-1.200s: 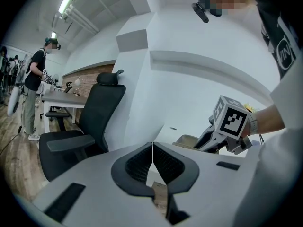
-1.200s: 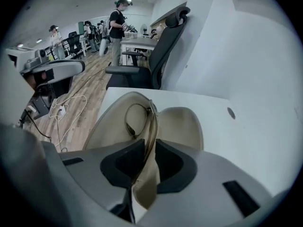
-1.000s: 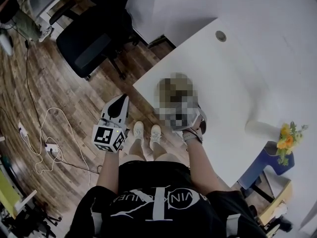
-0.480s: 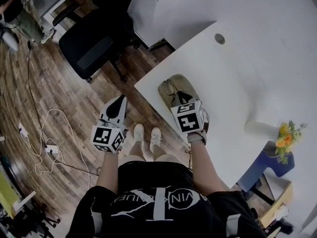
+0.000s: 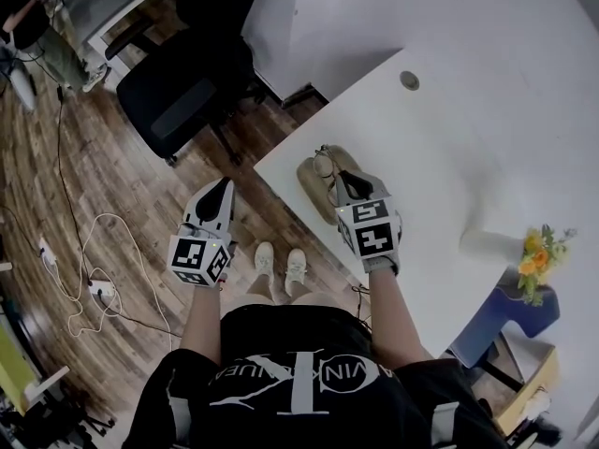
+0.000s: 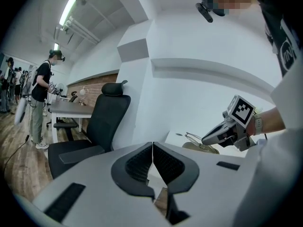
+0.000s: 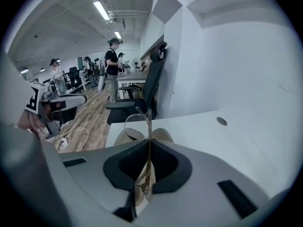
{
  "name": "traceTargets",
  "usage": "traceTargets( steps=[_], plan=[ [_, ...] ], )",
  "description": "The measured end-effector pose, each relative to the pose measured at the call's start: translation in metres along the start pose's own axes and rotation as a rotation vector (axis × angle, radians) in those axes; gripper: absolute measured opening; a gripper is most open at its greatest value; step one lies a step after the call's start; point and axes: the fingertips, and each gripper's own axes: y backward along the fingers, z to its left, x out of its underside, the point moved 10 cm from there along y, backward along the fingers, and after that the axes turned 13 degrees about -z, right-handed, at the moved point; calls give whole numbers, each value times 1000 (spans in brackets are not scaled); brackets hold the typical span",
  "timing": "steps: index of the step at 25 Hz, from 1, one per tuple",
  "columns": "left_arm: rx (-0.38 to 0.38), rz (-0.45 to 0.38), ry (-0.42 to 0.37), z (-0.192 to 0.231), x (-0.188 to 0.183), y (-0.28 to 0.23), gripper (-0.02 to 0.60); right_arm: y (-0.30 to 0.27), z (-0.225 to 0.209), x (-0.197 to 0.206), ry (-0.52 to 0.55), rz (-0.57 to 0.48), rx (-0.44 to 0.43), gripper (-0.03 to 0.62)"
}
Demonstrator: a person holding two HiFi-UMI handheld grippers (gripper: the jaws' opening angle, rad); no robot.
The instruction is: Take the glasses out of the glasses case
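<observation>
A beige glasses case (image 5: 313, 180) lies open at the near corner of the white table (image 5: 449, 148). My right gripper (image 5: 340, 180) hangs just above it, shut on the thin wire-rimmed glasses (image 5: 324, 164), which stick up beyond its tips. In the right gripper view the glasses (image 7: 138, 120) stand edge-on between the pads, with the case (image 7: 162, 135) below them. My left gripper (image 5: 218, 193) is held out over the wooden floor left of the table, shut and empty. Its own view shows its pads (image 6: 142, 161) meeting and the right gripper (image 6: 208, 138) lifting the glasses (image 6: 192, 137).
A black office chair (image 5: 182, 87) stands on the floor beyond the table corner. White cables (image 5: 89, 251) lie on the floor at left. A vase of flowers (image 5: 536, 262) stands at right, and a round cable hole (image 5: 409, 80) sits far back on the table. People stand in the background.
My right gripper has risen and tipped forward, bringing the glasses up from the case. The left gripper has risen a little.
</observation>
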Motion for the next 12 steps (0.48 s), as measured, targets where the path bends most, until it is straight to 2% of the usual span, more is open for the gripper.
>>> traceTargets(
  steps=[8, 12],
  plan=[
    [8, -19, -31, -1, -15, -2, 20, 15, -9, -10, -89, -149, -31, 34],
    [4, -31, -49, 2, -23, -2, 20, 22, -12, -14, -90, -229, -45, 34]
  ],
)
